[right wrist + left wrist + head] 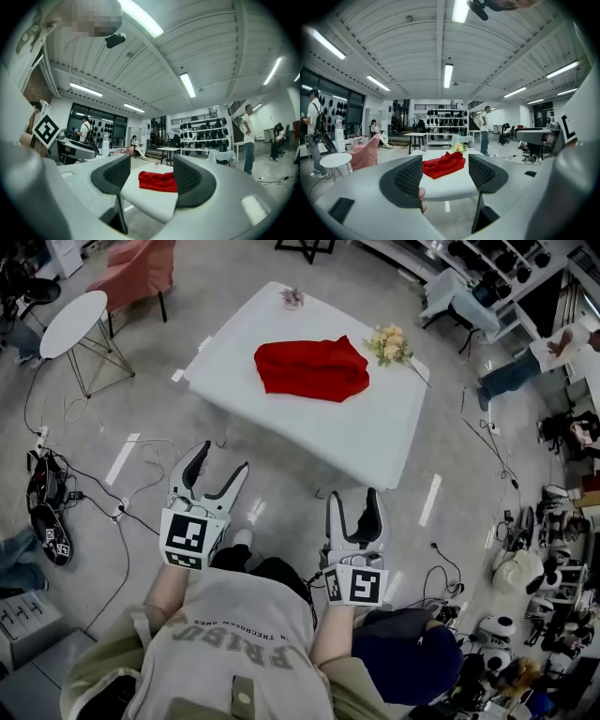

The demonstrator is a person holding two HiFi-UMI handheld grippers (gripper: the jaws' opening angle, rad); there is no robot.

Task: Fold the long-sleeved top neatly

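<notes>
A red long-sleeved top (312,368) lies crumpled in a heap on the white table (375,442). Both grippers hang over the floor, short of the table's near edge and apart from the top. My left gripper (221,463) is open with nothing between its jaws, and so is my right gripper (353,498). In the left gripper view the top (443,164) shows far off between the open jaws of the left gripper (445,176). The right gripper view also frames the top (158,181) between the spread jaws of the right gripper (151,180).
A bunch of flowers (389,343) lies on the table right of the top, and a small posy (292,297) sits at the far corner. A round white side table (73,322) and a pink chair (141,268) stand at the left. Cables cross the floor; a person (534,357) stands at the right.
</notes>
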